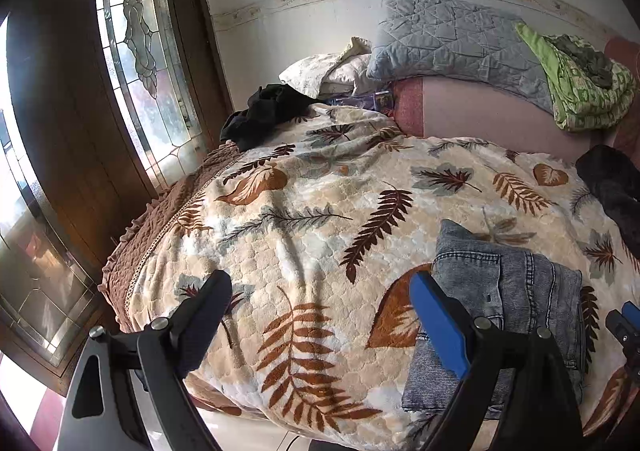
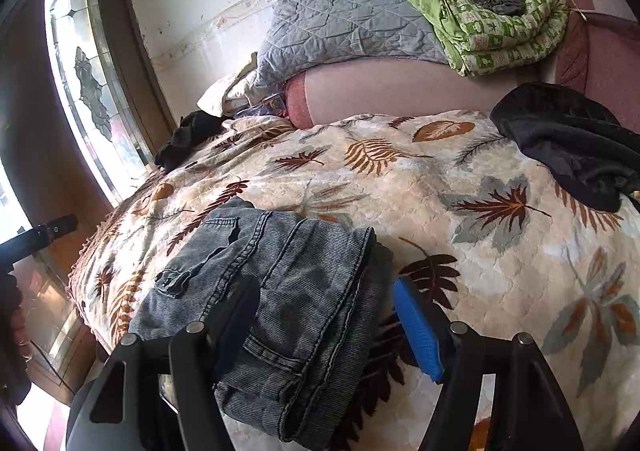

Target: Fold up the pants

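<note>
Grey-blue denim pants lie folded in a compact stack near the front edge of the bed; they also show at the right of the left wrist view. My right gripper is open, its jaws spread wide on either side of the folded stack, just above it. My left gripper is open and empty over the leaf-print blanket, to the left of the pants. The left gripper's tip shows at the left edge of the right wrist view.
A black garment lies at the right of the blanket, another black garment at the far left corner. A grey quilt, green bedding and pillows sit by the wall. A stained-glass door stands left of the bed.
</note>
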`<state>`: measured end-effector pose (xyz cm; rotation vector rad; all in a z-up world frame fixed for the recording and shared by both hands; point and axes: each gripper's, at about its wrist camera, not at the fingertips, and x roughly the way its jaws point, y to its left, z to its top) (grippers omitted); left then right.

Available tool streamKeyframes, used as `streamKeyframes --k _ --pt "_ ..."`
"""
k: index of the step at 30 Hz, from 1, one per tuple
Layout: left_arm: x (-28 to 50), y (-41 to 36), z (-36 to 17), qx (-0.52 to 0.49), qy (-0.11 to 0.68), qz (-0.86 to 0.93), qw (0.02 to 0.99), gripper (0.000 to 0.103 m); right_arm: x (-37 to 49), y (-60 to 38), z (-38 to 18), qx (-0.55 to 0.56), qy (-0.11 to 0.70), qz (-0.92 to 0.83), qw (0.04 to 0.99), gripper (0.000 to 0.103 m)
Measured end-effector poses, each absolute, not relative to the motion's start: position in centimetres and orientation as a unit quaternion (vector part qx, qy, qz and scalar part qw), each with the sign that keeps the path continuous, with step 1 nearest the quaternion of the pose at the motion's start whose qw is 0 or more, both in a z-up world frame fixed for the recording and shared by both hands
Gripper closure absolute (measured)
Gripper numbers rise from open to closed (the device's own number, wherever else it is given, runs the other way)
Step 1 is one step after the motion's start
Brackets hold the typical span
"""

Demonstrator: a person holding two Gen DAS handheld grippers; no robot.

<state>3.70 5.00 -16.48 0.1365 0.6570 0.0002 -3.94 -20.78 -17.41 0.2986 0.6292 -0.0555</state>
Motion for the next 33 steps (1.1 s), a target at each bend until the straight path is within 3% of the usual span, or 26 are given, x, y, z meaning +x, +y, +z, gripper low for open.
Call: streamKeyframes --k 10,33 --pt "3.3 6.8 -15.1 0.052 0.314 0.019 0.948 0.012 -5.4 -17.9 -14.1 0.130 0.253 0.007 0.959 0.030" --pt "1.1 8.3 -11.9 0.041 0.262 0.019 0.964 0.012 -8.3 -15.7 -10.2 0.108 0.220 0.006 0.970 0.030"
